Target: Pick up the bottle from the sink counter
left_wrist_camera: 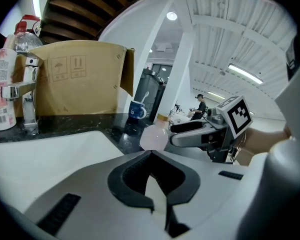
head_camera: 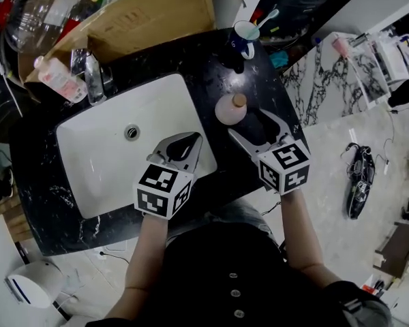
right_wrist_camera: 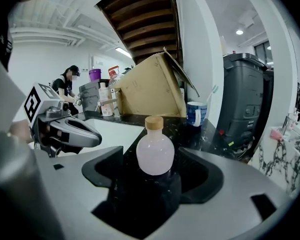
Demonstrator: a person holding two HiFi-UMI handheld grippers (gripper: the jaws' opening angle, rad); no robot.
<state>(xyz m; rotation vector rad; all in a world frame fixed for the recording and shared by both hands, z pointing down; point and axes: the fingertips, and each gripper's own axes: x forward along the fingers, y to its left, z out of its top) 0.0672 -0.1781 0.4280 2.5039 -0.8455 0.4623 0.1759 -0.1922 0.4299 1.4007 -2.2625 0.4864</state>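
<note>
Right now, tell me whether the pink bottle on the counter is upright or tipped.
Upright. The bottle stands on its base on the black counter, its tan cap pointing straight up.

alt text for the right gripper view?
A round pink bottle with a tan cap stands upright on the black counter between the open fingers of the right gripper, untouched. The left gripper shows at left by the white sink, a blue mug behind.
</note>
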